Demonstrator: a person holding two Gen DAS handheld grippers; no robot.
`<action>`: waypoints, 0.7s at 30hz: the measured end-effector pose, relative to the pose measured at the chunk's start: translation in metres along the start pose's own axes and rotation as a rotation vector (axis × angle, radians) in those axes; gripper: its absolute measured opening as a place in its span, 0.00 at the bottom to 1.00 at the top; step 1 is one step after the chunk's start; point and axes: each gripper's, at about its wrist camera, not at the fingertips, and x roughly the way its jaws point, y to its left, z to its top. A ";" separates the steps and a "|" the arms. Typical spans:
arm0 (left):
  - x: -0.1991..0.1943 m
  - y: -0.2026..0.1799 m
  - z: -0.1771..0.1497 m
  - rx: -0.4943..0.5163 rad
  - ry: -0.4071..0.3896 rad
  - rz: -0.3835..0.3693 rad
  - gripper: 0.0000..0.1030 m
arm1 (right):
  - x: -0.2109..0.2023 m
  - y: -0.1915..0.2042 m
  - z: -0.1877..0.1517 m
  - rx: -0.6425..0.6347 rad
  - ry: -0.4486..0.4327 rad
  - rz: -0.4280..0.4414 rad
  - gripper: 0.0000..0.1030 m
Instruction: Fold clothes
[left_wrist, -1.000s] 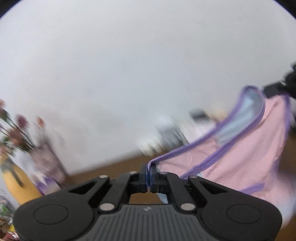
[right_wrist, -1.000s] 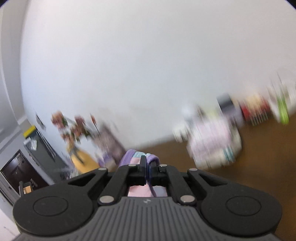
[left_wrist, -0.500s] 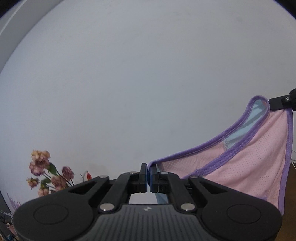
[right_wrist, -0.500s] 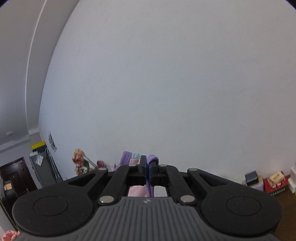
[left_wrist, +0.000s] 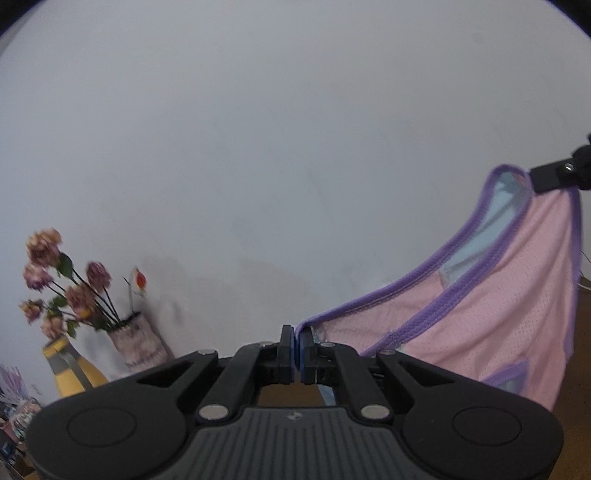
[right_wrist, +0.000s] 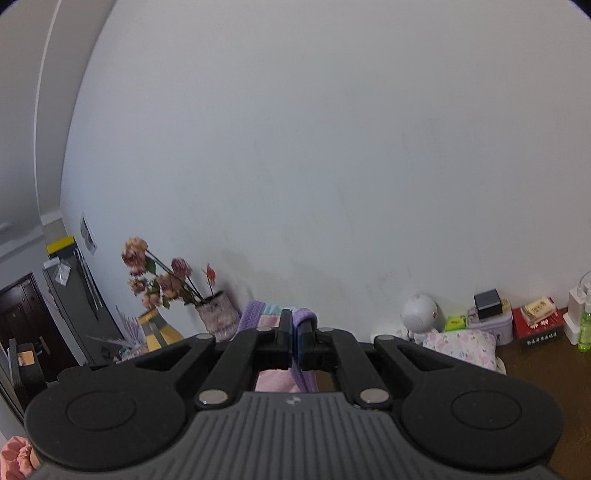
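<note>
left hand-held gripper (left_wrist: 296, 347) clamped, right hand-held gripper (right_wrist: 294, 341) clamped

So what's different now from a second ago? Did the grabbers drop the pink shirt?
No, nothing was dropped. Both cameras swung up toward the wall, then tipped partway back down, so the vase of flowers and the clutter by the wall are back in sight. The left gripper and right gripper stayed clamped on the purple trim of the pink shirt, which still hangs stretched between them.
</note>
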 end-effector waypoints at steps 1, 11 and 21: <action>0.001 -0.003 -0.010 -0.005 0.022 -0.029 0.01 | 0.002 0.000 -0.005 -0.013 0.019 0.004 0.02; 0.024 -0.067 -0.153 0.195 0.291 -0.243 0.10 | 0.016 -0.010 -0.114 -0.143 0.334 0.105 0.02; 0.020 -0.098 -0.142 0.442 0.023 -0.384 0.31 | -0.007 -0.010 -0.147 -0.174 0.418 0.167 0.02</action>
